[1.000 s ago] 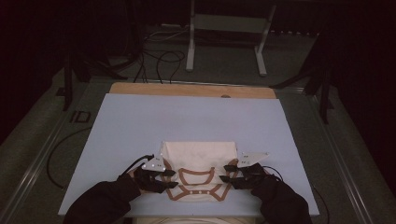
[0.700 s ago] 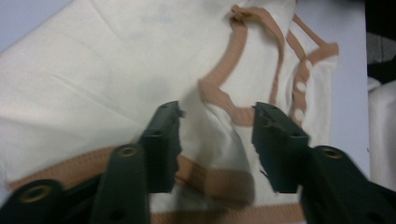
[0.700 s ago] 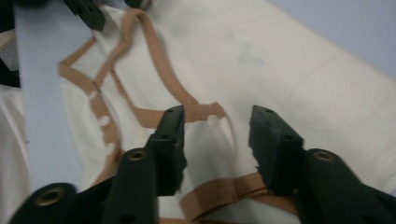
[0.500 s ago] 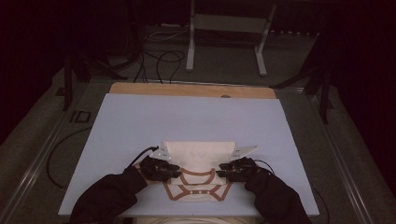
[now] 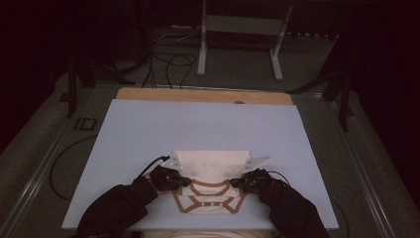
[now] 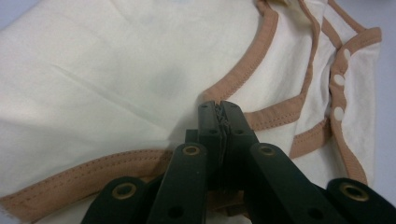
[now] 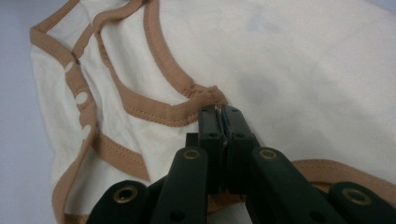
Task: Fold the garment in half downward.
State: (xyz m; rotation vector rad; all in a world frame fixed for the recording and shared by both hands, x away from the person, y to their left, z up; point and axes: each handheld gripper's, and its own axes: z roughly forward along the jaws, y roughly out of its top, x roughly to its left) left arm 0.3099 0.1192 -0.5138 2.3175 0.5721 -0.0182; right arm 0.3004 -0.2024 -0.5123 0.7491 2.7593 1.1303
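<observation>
- Left gripper [image 6: 219,109] has its jaws just drawn together, and I read them as pinching the brown trim [image 6: 243,70] of the cream bodysuit [image 6: 116,79] where the band bends at the shoulder — cloth sits right at the tips.
- Right gripper [image 7: 218,112] has likewise just been closing and now pinches the matching bend of trim [image 7: 177,109] on the other shoulder.
- My worry with both bites: they look shallow, taken on the band's edge alone. If I lift or pull outward, the trim could slide out of one pinch and the garment would swing from the other.
- A second risk — either pinch may have caught one layer only, so a fold would drag the top layer and leave the under layer bunched.
- Uneven pulling between my two hands would skew the neckline and wrinkle the body panel.
- Just beyond the left tips and to their right runs the neckline, then the snap strip [image 6: 340,79] farther out.
- Beyond the right tips the same strip [image 7: 79,98] lies off to their left.
- From the high view the bodysuit [image 5: 210,166] stretches away from both grippers across the pale blue mat [image 5: 148,129].
</observation>
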